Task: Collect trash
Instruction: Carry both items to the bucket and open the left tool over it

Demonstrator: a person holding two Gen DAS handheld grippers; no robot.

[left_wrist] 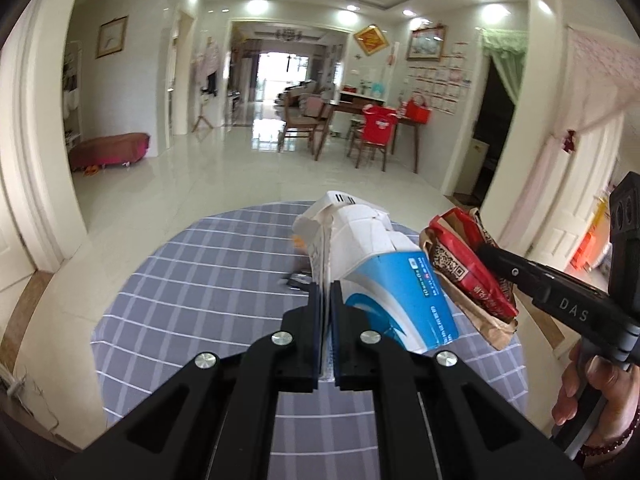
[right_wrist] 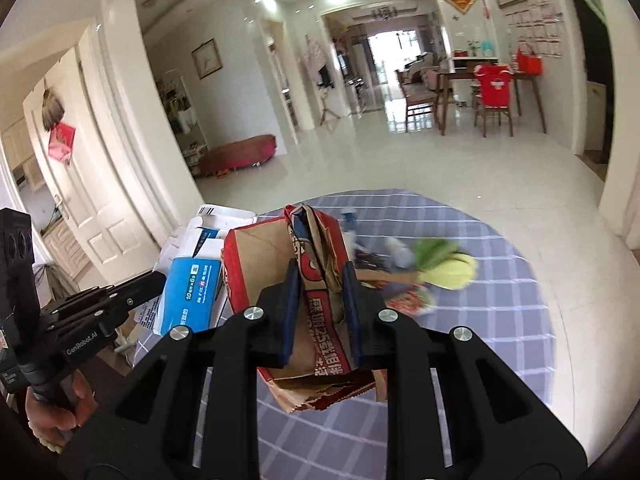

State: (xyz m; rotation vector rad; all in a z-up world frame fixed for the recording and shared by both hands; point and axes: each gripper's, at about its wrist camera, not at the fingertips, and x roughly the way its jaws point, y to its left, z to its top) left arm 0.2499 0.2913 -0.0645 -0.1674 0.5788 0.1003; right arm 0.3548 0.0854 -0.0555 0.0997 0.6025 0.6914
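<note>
My left gripper is shut on the thin edge of a flattened white and blue carton, held up above the round table. My right gripper is shut on a crumpled red and brown paper bag, which also hangs above the table. In the left wrist view the right gripper and its bag are just right of the carton. In the right wrist view the left gripper and the carton are at the left.
The table wears a blue-grey checked cloth. Green and yellow vegetable scraps, a red wrapper and other small litter lie on it. Beyond are a glossy tiled floor, a dining table with chairs and a white door.
</note>
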